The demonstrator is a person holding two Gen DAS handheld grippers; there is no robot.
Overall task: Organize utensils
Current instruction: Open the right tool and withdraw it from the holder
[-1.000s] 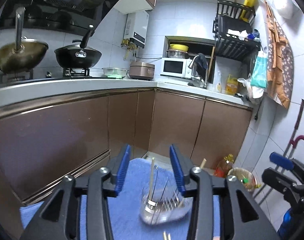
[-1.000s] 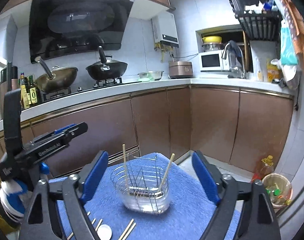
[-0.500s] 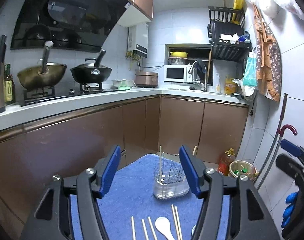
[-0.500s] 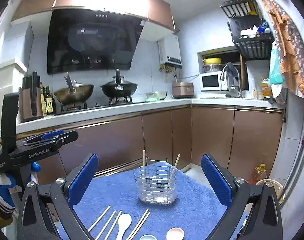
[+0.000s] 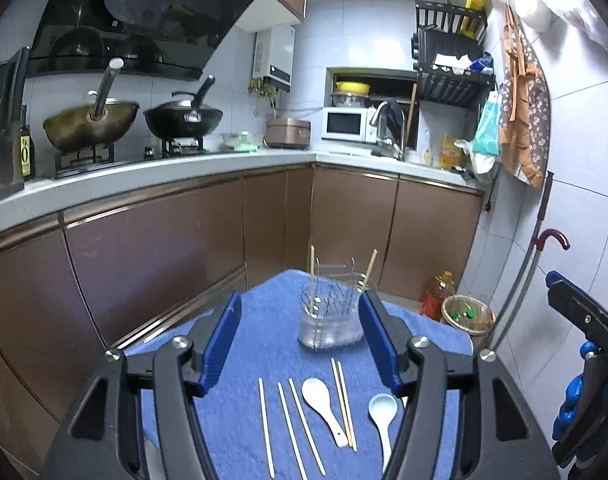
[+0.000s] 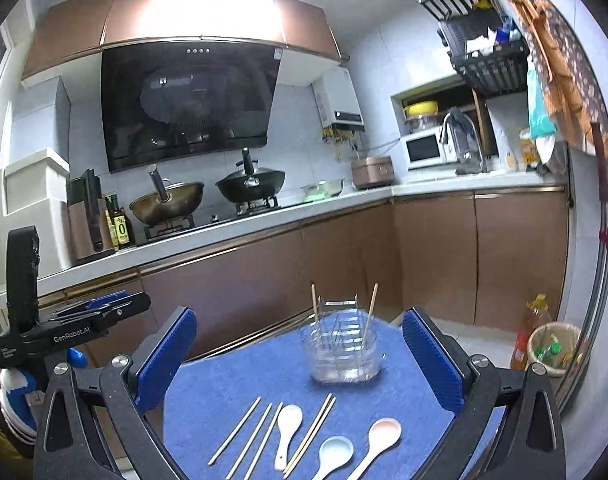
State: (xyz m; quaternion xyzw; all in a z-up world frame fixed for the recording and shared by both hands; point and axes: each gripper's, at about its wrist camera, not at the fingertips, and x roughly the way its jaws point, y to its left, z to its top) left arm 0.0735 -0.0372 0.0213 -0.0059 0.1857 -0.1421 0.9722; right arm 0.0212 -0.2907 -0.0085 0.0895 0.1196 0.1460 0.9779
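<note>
A clear utensil holder (image 5: 330, 318) with a wire rack stands at the far end of a blue towel (image 5: 272, 340); two chopsticks stand in it. It also shows in the right wrist view (image 6: 345, 350). On the towel lie several loose chopsticks (image 6: 248, 438), a white spoon (image 6: 288, 428), a pale blue spoon (image 6: 333, 454) and a pink spoon (image 6: 379, 436). My left gripper (image 5: 300, 344) is open and empty above the utensils. My right gripper (image 6: 300, 354) is open and empty, wide apart, held back from the holder.
Brown kitchen cabinets (image 5: 164, 248) run behind the towel under a worktop with two woks (image 5: 92, 120). A waste basket (image 5: 465, 314) and an oil bottle (image 5: 437, 294) stand on the floor at the right. The other gripper shows at each view's side edge.
Both grippers have pulled back and up from the holder. The loose chopsticks and spoons on the near towel have come into view. Both stay open.
</note>
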